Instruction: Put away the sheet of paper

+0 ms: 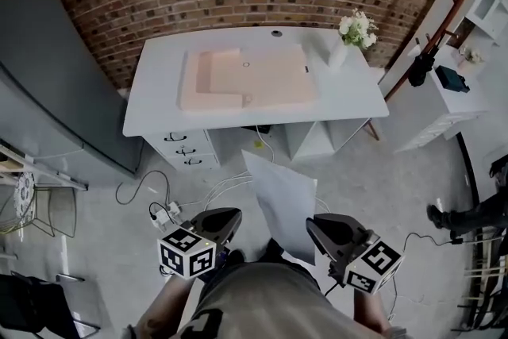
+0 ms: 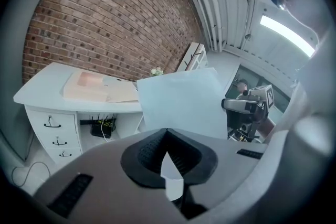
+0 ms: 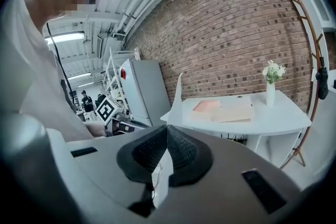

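A pale sheet of paper (image 1: 283,205) hangs in the air in front of me, above the floor and short of the white desk (image 1: 155,113). My right gripper (image 1: 316,228) is shut on its lower right corner; in the right gripper view the sheet (image 3: 177,98) rises edge-on from the closed jaws. My left gripper (image 1: 236,220) is shut and holds nothing, a little left of the sheet's edge. In the left gripper view the sheet (image 2: 181,102) faces the camera, its lower edge hidden behind the jaws. Beige and pink folders (image 1: 248,78) lie on the desk.
A vase of white flowers (image 1: 354,34) stands at the desk's right end, with drawers (image 1: 186,149) under its left side. A grey cabinet (image 1: 49,91) stands at the left. Cables and a power strip (image 1: 169,212) lie on the floor. A wooden rack (image 1: 444,8) and white shelves are at the right.
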`<state>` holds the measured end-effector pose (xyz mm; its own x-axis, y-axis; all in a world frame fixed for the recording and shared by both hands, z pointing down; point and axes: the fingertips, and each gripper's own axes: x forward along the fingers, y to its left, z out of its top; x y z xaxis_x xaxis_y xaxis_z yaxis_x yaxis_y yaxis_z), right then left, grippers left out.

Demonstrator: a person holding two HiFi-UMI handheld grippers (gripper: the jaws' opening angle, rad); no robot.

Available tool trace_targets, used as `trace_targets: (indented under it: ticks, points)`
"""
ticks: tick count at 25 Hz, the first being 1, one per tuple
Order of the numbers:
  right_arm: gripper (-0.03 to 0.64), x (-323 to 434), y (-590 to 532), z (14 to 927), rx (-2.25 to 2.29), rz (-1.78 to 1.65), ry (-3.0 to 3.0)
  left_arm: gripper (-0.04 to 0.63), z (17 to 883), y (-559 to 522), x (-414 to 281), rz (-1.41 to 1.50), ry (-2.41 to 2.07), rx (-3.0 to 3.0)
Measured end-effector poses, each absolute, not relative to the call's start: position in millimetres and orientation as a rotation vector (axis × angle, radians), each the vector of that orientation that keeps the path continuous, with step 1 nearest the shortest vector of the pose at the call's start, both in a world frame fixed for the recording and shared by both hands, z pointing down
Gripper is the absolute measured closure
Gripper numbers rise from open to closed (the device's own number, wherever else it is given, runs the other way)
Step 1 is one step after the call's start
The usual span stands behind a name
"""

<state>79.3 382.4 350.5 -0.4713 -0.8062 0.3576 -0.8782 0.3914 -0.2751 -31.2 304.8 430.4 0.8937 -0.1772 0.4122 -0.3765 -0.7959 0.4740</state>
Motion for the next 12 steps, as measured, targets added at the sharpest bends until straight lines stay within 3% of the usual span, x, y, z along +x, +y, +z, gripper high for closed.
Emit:
trace_targets:
  ticks: [12]
  points:
    - [0.594, 156, 375, 350, 1.466, 0.601, -2.53, 0.581, 419, 309, 39, 0.506, -0.46, 2.507]
